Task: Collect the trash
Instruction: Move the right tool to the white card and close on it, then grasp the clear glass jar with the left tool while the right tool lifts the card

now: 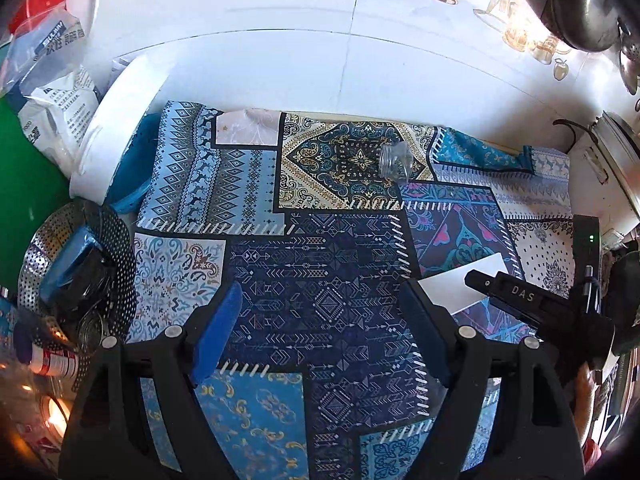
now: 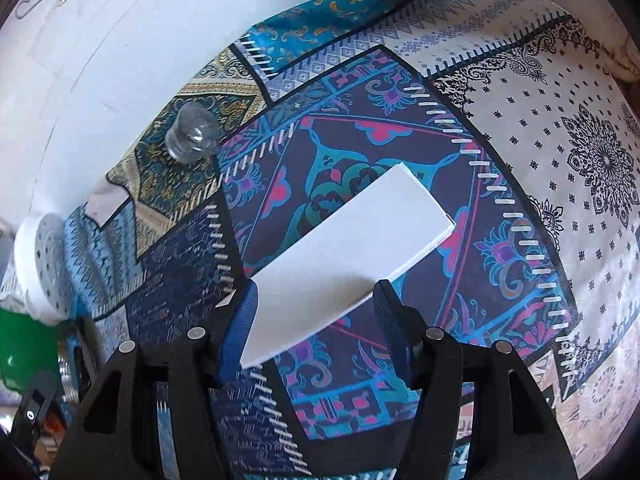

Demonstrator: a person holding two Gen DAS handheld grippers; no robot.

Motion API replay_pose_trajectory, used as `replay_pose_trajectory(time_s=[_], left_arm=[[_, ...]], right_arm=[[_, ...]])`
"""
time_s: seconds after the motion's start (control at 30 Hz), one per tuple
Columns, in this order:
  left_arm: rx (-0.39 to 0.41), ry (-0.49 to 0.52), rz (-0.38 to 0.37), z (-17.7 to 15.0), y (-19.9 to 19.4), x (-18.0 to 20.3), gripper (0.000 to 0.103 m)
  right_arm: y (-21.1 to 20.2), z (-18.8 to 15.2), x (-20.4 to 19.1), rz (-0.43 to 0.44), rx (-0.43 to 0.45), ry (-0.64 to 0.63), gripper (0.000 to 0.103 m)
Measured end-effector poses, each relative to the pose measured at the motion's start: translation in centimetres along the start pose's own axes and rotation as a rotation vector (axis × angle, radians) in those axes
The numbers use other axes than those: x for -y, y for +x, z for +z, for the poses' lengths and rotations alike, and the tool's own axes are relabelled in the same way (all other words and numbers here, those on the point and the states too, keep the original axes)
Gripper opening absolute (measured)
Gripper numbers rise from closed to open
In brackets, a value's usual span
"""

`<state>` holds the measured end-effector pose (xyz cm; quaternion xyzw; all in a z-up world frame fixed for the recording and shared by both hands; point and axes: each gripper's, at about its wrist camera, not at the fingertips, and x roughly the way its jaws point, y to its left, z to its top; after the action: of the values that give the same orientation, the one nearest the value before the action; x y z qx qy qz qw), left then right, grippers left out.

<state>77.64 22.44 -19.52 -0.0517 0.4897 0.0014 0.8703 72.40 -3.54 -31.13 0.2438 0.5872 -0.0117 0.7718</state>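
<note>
The right gripper (image 2: 316, 308) has its fingers spread around the near end of the flat white box (image 2: 348, 248) lying on the patterned counter (image 2: 560, 160). They should close squarely on its long edges. The left gripper (image 1: 324, 320) hangs wide, empty.

I read "DAS" in white letters on the black right gripper body (image 1: 520, 294), print on white bags (image 1: 60, 96) illegible

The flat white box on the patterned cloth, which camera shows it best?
The right wrist view: the white box lies nearly whole, its near end between that gripper's fingers. The left wrist view shows only part of it, behind the right gripper.
</note>
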Motion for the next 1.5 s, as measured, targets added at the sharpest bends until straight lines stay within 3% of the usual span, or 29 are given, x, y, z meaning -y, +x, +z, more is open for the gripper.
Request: replay_pose_trajectory(time_s=[0.13, 0.23, 0.37, 0.5, 0.6, 0.67, 0.73, 0.83, 0.9, 0.93, 0.97, 1.2, 1.3, 1.5], left_arm=[[-0.011, 0.006, -0.034, 1.1, 1.4, -1.4, 0.08], [-0.024, 0.008, -0.047, 1.7, 2.3, -2.1, 0.08], [-0.039, 0.013, -0.055, 2.0, 3.1, -2.4, 0.08], [-0.052, 0.022, -0.063, 2.2, 3.8, -2.2, 0.08], [-0.051, 0.031, -0.069, 2.4, 4.1, -1.6, 0.08], [-0.052, 0.037, -0.079, 2.7, 4.5, -1.1, 0.08], [-0.053, 0.048, -0.081, 2.9, 4.9, -0.4, 0.08], [-0.042, 0.055, -0.085, 3.4, 5.0, 0.3, 0.08], [-0.032, 0.051, -0.081, 3.7, 4.9, 0.5, 0.08], [-0.026, 0.046, -0.076, 3.8, 4.7, 0.4, 0.08], [-0.022, 0.04, -0.072, 3.9, 4.6, 0.3, 0.08], [-0.006, 0.027, -0.047, 4.2, 3.5, -1.3, 0.08], [-0.008, 0.031, -0.027, 4.2, 3.7, -1.6, 0.08], [-0.033, 0.031, -0.045, 4.8, 5.4, -0.9, 0.08]], right_arm=[[0.8, 0.3, -1.7, -0.109, 0.062, -0.022, 0.063], [2.2, 0.5, -2.9, -0.158, 0.042, -0.057, 0.064], [2.9, 0.5, -3.6, -0.15, 0.053, -0.054, 0.065], [2.7, 0.1, -4.0, -0.17, 0.073, -0.137, 0.064], [2.3, -0.1, -3.5, -0.151, 0.06, -0.197, 0.058], [1.8, -0.2, -2.8, -0.132, 0.043, -0.233, 0.048], [1.1, 0.0, -1.9, -0.142, 0.023, -0.26, 0.047], [0.2, 0.4, -1.3, -0.11, -0.003, -0.232, 0.047], [0.0, 1.0, -0.8, -0.068, 0.003, -0.18, 0.057], [0.1, 1.2, -0.8, -0.06, 0.004, -0.151, 0.067], [0.3, 1.3, -1.3, -0.058, 0.008, -0.135, 0.068], [3.2, 1.1, -5.4, -0.167, -0.004, -0.217, 0.069], [3.7, 0.4, -6.5, -0.218, 0.018, -0.281, 0.074], [3.0, -0.1, -5.4, -0.183, 0.015, -0.334, 0.064]])
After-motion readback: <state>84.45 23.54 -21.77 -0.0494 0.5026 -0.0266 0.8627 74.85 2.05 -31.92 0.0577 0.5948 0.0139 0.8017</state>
